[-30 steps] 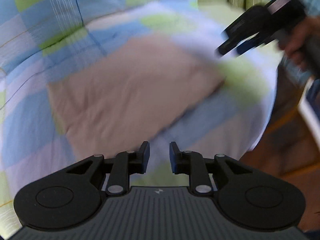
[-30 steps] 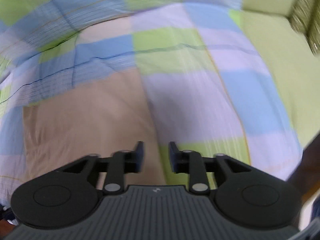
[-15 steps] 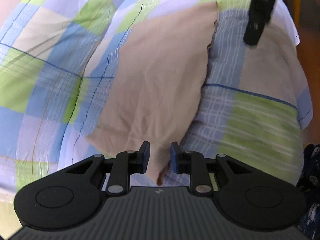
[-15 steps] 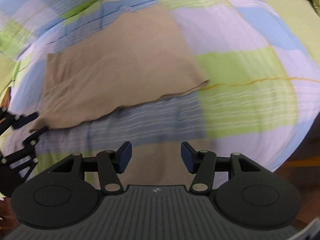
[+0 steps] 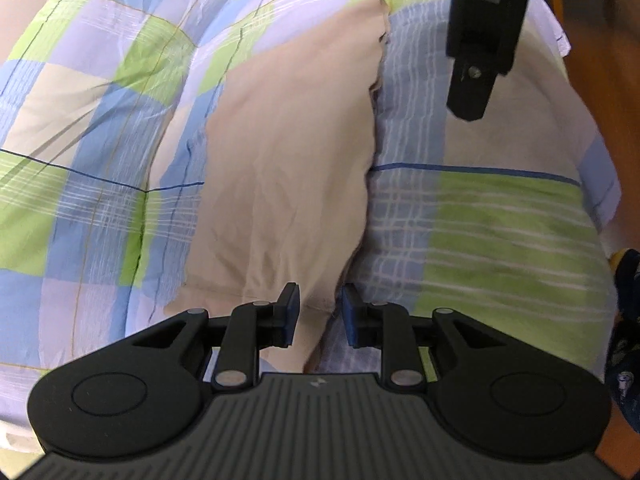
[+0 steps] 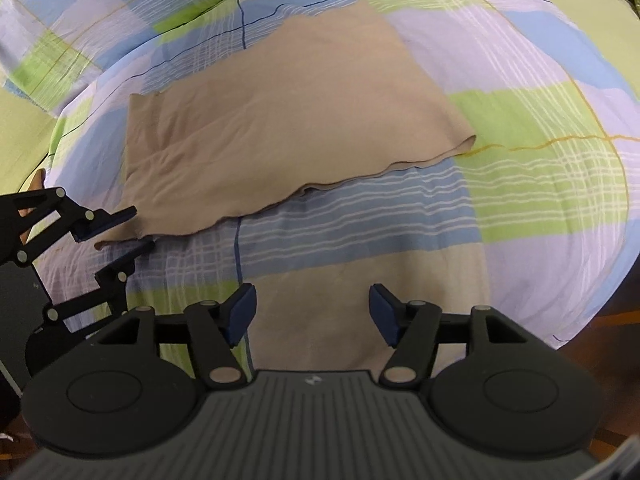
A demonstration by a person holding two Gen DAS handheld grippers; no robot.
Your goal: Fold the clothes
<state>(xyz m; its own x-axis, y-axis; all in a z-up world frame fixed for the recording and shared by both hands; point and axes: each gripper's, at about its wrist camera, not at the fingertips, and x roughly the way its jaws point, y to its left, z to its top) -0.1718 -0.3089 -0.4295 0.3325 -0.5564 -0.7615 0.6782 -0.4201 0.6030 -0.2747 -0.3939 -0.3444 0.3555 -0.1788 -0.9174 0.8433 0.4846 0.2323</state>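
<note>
Beige cloth (image 5: 288, 168) lies spread flat on a checked bedspread (image 5: 100, 184) of blue, green and lilac squares that covers the bed. In the right wrist view the same cloth (image 6: 288, 136) reads as a rough rectangle with a wavy near edge, its left near corner drawn out to a point.

That corner sits between the blue-padded fingers of the left gripper (image 5: 318, 310), whose jaws stand a little apart around the fabric without pinching it; a gap shows on both sides of the cloth tip. Seen from the right wrist camera, the left gripper (image 6: 120, 232) comes in from the left edge, one finger above the corner and one below, again not closed.

The right gripper (image 6: 312, 312) hovers over the bedspread (image 6: 540, 184) just short of the cloth's near edge, jaws spread wide with nothing between them. From the left wrist camera it (image 5: 478, 40) appears at the top right as a dark body hanging above the quilt, beside the cloth's far corner, and its fingertips cannot be made out there.

Wooden floor (image 5: 600, 20) shows past the bed's right side.
</note>
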